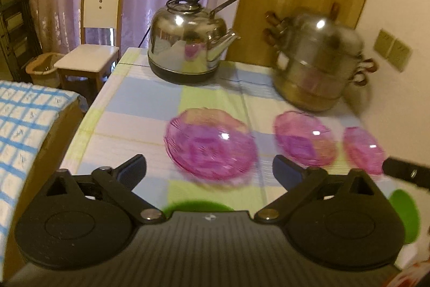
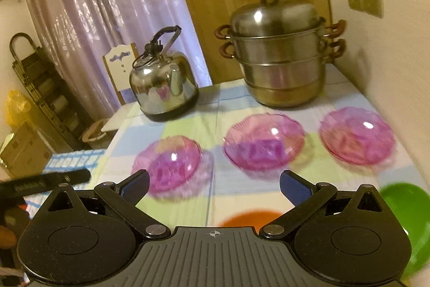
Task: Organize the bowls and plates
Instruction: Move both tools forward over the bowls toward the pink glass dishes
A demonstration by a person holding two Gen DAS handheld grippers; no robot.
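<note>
— Three pink glass bowls are sitting in a row on the surface, just ahead of both grippers. The left pink bowl (image 1: 211, 145) is lying straight ahead of the left gripper (image 1: 209, 170), the middle pink bowl (image 2: 264, 141) ahead of the right gripper (image 2: 213, 184), and the right pink bowl (image 2: 357, 136) is off to its right.

— Are the grippers holding anything?

— No, both are standing spread wide and empty, above the near part of the surface (image 2: 188, 123).

— What is looking risky?

— The bowls are glass and probably slick; pinching a thin rim could be letting one slip or chip. The right bowl is sitting near the wall, so room on that side is looking tight. Beyond the bowls, the kettle (image 2: 164, 86) and the steamer pot (image 2: 279, 58) are blocking any push forward.

— And nearer in?

— A green bowl (image 2: 405, 219) is lying close at the right gripper's right, and an orange dish (image 2: 250, 218) is peeking out beneath it. Left of the left gripper the surface edge is dropping away, so sliding a bowl that way is risking a fall.
</note>
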